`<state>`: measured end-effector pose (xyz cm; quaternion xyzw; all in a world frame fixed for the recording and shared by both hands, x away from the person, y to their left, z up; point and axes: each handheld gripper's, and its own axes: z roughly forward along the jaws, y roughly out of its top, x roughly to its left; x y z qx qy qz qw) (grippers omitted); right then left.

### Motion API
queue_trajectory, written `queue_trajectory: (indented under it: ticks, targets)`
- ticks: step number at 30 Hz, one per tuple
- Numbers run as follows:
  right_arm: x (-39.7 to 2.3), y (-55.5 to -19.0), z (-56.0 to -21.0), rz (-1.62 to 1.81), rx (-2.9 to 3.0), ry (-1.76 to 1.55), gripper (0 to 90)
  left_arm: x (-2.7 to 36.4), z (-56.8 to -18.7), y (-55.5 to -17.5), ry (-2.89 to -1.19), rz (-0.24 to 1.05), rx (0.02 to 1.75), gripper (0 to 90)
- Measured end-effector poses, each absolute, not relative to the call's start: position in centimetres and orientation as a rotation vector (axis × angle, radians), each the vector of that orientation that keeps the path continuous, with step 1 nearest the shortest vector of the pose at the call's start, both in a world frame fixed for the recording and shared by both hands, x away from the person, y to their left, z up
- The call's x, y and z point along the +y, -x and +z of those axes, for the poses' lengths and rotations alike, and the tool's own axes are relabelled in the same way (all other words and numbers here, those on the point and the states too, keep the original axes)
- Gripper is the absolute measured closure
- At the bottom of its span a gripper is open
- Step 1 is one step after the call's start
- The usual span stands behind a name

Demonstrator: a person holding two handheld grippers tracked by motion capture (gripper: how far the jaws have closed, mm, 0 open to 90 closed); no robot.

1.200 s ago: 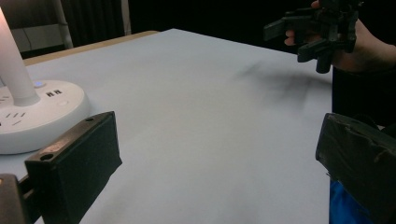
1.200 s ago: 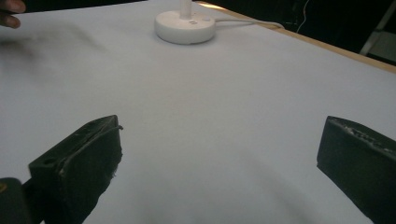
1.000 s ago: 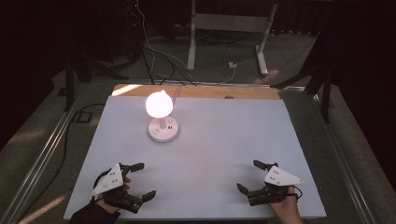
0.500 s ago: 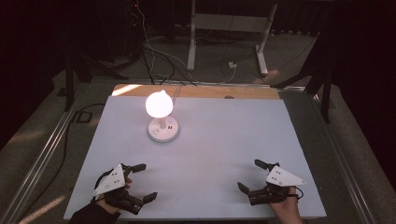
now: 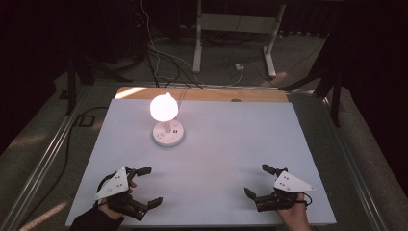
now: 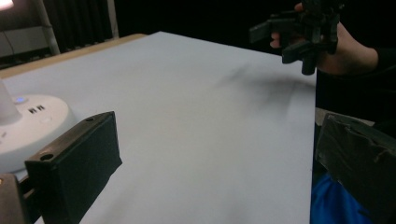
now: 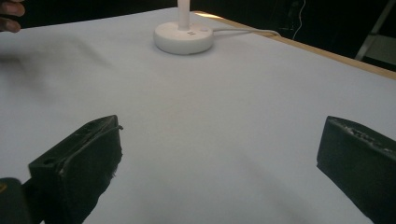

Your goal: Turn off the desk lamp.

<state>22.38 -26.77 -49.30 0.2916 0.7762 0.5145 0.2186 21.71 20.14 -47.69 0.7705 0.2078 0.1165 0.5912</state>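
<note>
Glowing lamp [image 5: 164,108] on white base [image 5: 168,134]; markings unreadable; both tools gaping.

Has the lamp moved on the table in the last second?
No. The lamp sits at the same spot near the table's wooden far edge, and both hand-held grippers are apart from it.

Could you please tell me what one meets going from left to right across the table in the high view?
Left gripper, open, at the near left → lit lamp on its round white base, farther back → right gripper, open, at the near right. All are over the white table.
</note>
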Motion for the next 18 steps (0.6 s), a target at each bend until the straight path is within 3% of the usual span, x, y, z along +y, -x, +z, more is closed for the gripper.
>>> queue_trajectory:
  ticks: [18]
  targets:
    - [-26.6,-22.3,-49.2,1.43,2.147,-0.808,0.0,19.6,-45.7,-23.7,-1.76,0.285,0.512,0.6]
